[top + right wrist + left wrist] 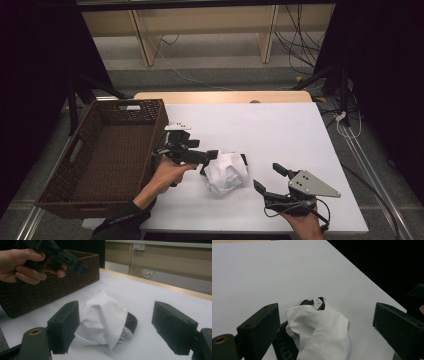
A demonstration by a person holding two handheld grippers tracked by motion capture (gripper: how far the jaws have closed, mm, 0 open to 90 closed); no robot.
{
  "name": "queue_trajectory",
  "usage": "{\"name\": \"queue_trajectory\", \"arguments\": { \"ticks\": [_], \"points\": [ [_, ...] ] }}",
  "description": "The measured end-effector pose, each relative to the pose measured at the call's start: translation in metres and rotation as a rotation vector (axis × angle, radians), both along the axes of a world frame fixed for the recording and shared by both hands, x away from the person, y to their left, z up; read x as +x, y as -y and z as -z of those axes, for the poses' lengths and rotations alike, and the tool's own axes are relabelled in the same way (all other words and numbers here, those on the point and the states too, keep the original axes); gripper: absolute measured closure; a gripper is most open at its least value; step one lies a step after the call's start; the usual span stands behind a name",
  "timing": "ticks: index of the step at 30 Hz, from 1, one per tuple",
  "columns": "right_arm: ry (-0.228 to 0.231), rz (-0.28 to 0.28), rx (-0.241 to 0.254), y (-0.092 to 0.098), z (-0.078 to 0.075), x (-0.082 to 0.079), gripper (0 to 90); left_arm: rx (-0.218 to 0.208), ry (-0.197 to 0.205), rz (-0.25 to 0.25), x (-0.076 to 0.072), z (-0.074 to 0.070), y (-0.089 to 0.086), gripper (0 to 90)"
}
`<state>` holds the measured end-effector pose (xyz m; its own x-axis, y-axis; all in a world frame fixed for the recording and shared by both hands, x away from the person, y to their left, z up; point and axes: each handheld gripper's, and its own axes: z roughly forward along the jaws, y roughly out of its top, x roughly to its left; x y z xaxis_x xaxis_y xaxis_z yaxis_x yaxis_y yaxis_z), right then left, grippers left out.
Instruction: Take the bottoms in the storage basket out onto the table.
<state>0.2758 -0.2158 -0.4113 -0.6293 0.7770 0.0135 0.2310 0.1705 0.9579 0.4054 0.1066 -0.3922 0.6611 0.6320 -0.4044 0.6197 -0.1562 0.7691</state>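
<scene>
White table (280, 130) fills the middle of the high view, light wood edge along its far side. Big dark brown wicker basket (95, 155) at left of frame, rectangular, handle cut-outs in its walls, sitting on the table's left edge.

The thing in play: a crumpled white garment (226, 172), lower centre of the high view, just right of the basket and apart from it. Bunched into a loose mound, soft folds, stitched hem line visible in the left gripper view (319, 332). Black trim or band pokes out at its top and along one side; printed letters on the black strip, too cut off to read. In the right gripper view the garment (102, 315) lies centre frame, white peak up, dark fabric tucked at its right.

Left gripper (207, 159) sits lower centre-left, held by the left hand (167, 172), pointing at the garment's left edge. Jaws wide apart, cloth between them, pads not pressing on it.

Right gripper (267, 180) at lower right, grey three-cornered plate on top, aimed toward the garment from the right, well short of it. Jaws apart, nothing gripped.
</scene>
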Motion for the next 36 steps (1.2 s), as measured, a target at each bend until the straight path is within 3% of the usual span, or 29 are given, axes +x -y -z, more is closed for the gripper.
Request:
{"name": "queue_trajectory", "arguments": {
  "ticks": [12,17,21,25,30,36],
  "points": [
    [-0.006,0.003,0.010,0.000,0.000,0.000,23.2,-0.053,0.038,-0.037,-0.005,-0.001,-0.011,7.1],
    [-0.005,0.002,0.011,0.001,0.000,0.000,23.2,-0.029,0.075,-0.045,-0.007,0.000,-0.013,5.1],
    [-0.007,0.004,0.015,0.001,0.000,0.000,23.2,-0.047,0.090,-0.051,-0.010,-0.001,-0.015,5.0],
    [-0.008,0.002,0.013,0.000,0.000,0.000,23.2,-0.036,0.121,-0.057,-0.012,-0.002,-0.016,3.2],
    [-0.007,0.002,0.020,0.001,0.000,0.000,23.2,-0.067,0.116,-0.045,-0.015,-0.003,-0.019,3.1],
    [-0.012,0.003,0.021,0.001,0.000,0.000,23.1,-0.085,0.159,-0.034,-0.024,-0.010,-0.018,3.1]
  ]
}}
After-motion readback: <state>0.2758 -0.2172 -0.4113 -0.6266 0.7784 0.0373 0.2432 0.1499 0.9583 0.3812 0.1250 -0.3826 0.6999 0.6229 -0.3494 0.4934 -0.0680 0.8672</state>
